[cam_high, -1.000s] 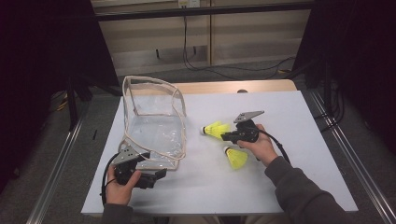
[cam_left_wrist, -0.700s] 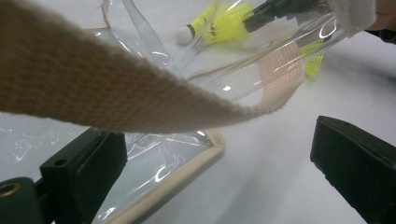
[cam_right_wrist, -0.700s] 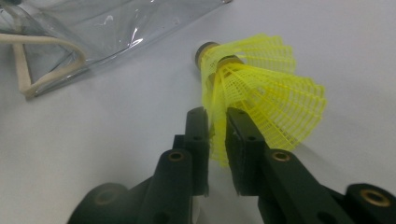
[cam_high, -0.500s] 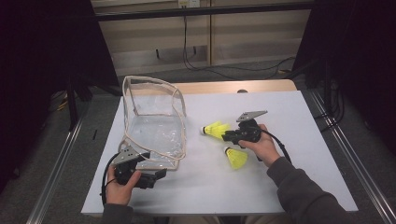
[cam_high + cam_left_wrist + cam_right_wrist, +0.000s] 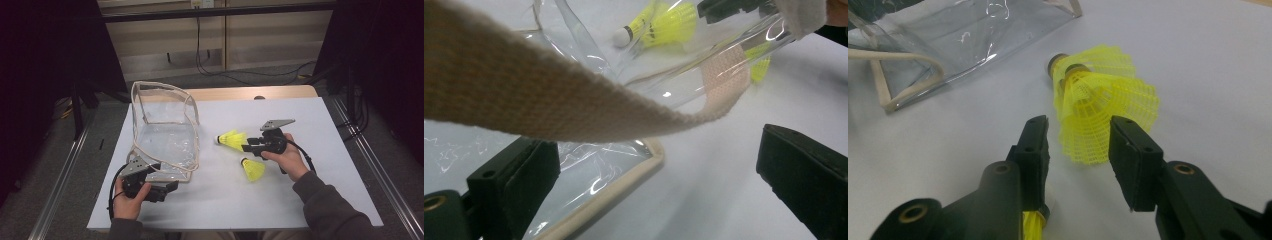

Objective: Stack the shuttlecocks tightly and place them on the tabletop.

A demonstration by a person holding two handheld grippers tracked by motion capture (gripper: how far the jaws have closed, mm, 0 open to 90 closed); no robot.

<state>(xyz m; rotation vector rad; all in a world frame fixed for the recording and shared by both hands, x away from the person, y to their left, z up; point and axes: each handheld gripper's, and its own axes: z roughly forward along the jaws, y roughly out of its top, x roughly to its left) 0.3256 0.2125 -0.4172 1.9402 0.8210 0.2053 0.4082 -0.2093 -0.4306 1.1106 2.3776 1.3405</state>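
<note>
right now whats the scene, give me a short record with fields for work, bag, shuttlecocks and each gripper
work: putting yellow shuttlecocks into a clear bag, by the look of it
bag: clear bag with beige trim, upright on the white table, open at the top
shuttlecocks: stacked shuttlecocks lie on the table before the right jaws; another shuttlecock lies nearer the person
left gripper: jaws open, beside the bag's strap, gripping nothing
right gripper: jaws just been opening; the skirt's end lies between them, not pinched
</note>
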